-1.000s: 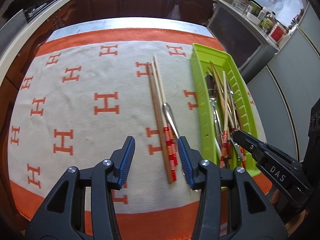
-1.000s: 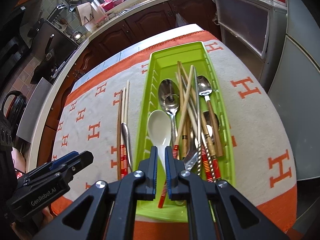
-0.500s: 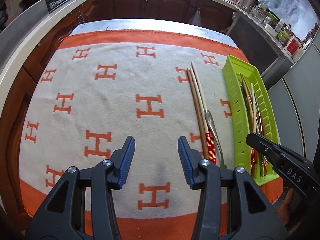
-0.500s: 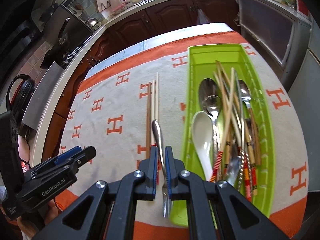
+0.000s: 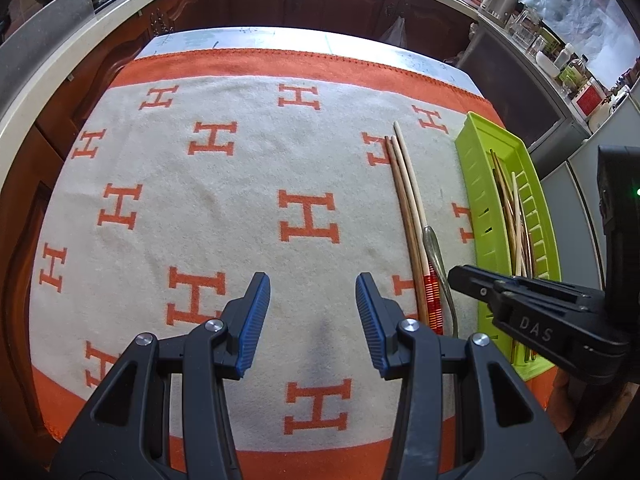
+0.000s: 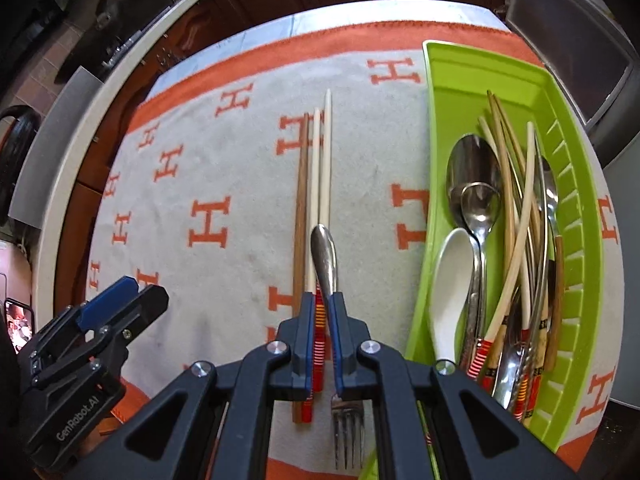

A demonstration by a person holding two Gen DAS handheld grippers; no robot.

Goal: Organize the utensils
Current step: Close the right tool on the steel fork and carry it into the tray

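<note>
The bench point(image 5: 248, 34) carries a cream towel point(image 5: 240, 216) with orange H marks and an orange border, covering nearly all of its top. A green tray point(image 6: 444, 80) lies along the towel's right side, running from near edge to far. Inside the tray, spoons point(image 6: 474, 172), a white spoon point(image 6: 450, 280) and a loose heap of chopsticks point(image 6: 516, 216) lie lengthwise, handles toward the near end; the white spoon sits against the tray's left wall.

Just left of the tray, three chopsticks point(image 6: 316, 168) lie side by side on the towel, parallel to the tray, the brown one farthest from it and their red-banded ends nearest the camera. A metal fork point(image 6: 326, 256) lies touching them on the side facing the tray, handle pointing away and tines point(image 6: 349, 436) near the towel's orange border.

The right gripper point(image 6: 320, 320) sits over the fork, fingers narrow with a small gap; the fork's stem passes between them against the right finger, but whether they pinch it I cannot tell. The left gripper point(image 5: 313, 308) hovers above bare towel well left of the tray, fingers wide and holding nothing.
</note>
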